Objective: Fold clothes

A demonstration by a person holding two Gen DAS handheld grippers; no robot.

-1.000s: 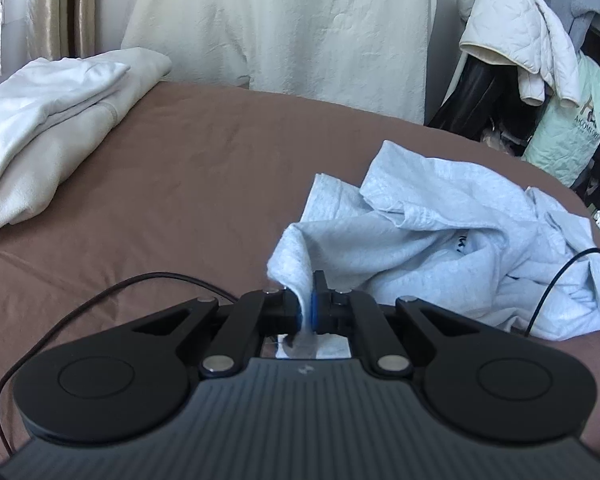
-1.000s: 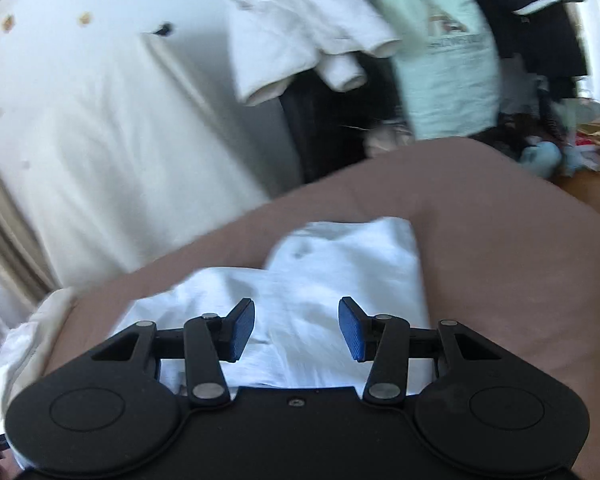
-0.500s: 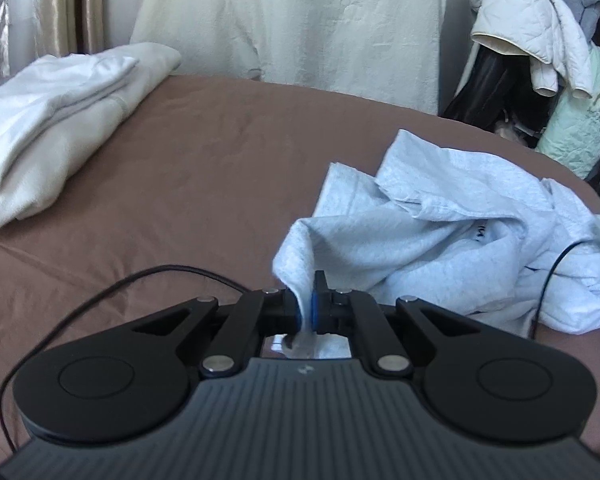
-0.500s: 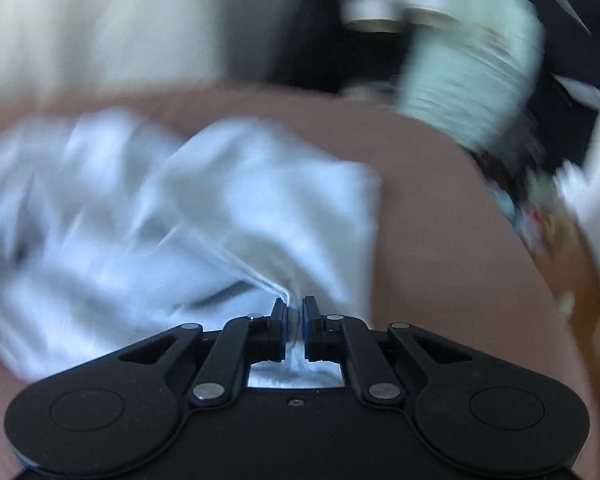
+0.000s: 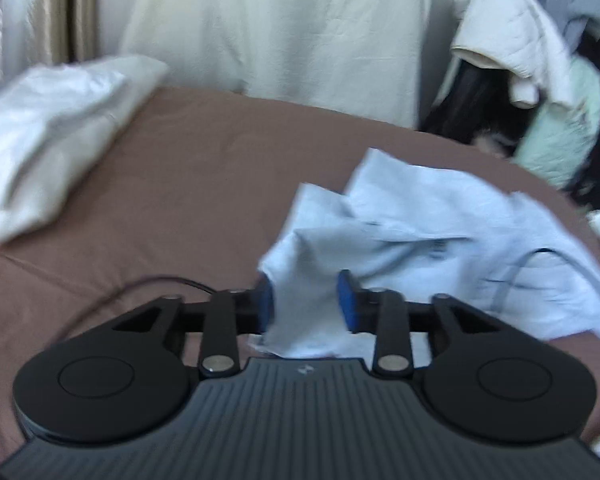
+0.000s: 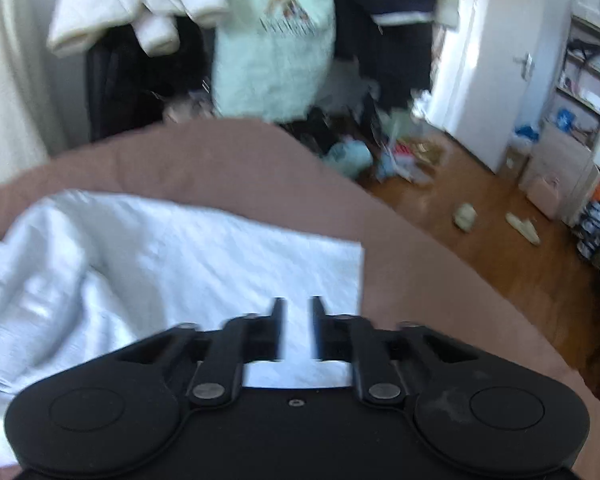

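1. We take the brown bed cover (image 5: pixel 204 184) as our landmark; all positions below refer to it.

2. The task item is a light grey garment (image 5: pixel 420 224). In the left wrist view it lies crumpled on the near right part of the bed cover, with folds standing up and a small dark print showing on one panel. In the right wrist view the same garment (image 6: pixel 204 264) lies flatter, with one straight edge and a square corner toward the right side of the bed cover.

3. The left gripper (image 5: pixel 306 302) is released. Its blue-padded fingers (image 5: pixel 346 304) stand apart, and a raised fold of the garment sits in the gap between them. We cannot tell whether the cloth touches either pad, as the view is blurred.

4. The right gripper (image 6: pixel 298 330) is also released. Its jaws stand a small gap apart above the garment near its square corner. No cloth is pinched between them.

5. A folded stack of white clothes (image 5: pixel 56 136) rests on the far left part of the bed cover, well apart from the grey garment.

6. A thin black cable (image 5: pixel 156 282) runs across the near part of the bed cover, just left of the left gripper.

7. Beyond the far edge of the bed cover hangs a cream sheet (image 5: pixel 284 24). To its right, a white quilted jacket (image 5: pixel 512 52) and a pale green bag (image 6: pixel 276 48) hang among dark clothes.

8. To the right of the bed cover, we see a wooden floor (image 6: pixel 492 216) with scattered items.
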